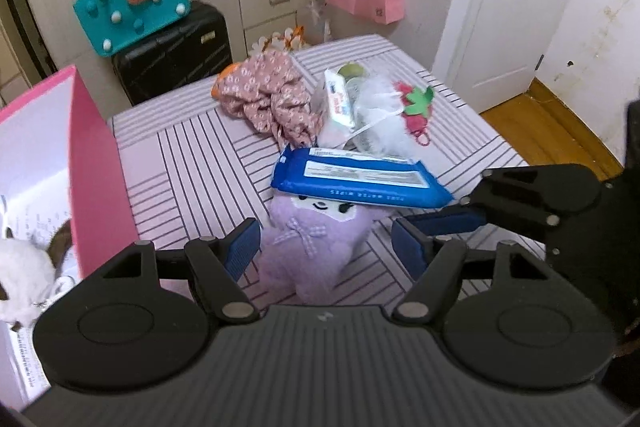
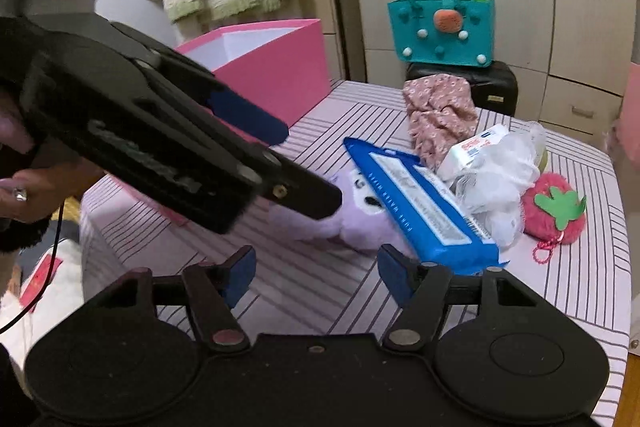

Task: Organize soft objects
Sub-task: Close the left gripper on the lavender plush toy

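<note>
The purple plush [image 1: 316,247] is lying on the striped bed [image 1: 192,163], straight ahead of the left claw [image 1: 324,247] and sitting between its spread blue pads, which are not yet pressing on it. Its head is tucked under the blue wipes pack [image 1: 360,179], which is resting across it just beyond the claw tips, so pulling the plush out probably means shifting the pack first. The right claw [image 2: 316,275] is also standing spread and empty, hovering near the pack's near end with the plush just beyond; it is likely placed to steady or lift the pack. Farther out past the pack, a floral cloth [image 1: 268,95], a small tissue pack [image 1: 340,99], a white mesh puff [image 1: 380,115] and a red strawberry plush [image 2: 554,211] are sitting heaped together. To the left claw's left, the pink box [image 1: 100,167] is standing open, a white plush [image 1: 24,267] inside, which suggests it is serving as the bin for soft things.
</note>
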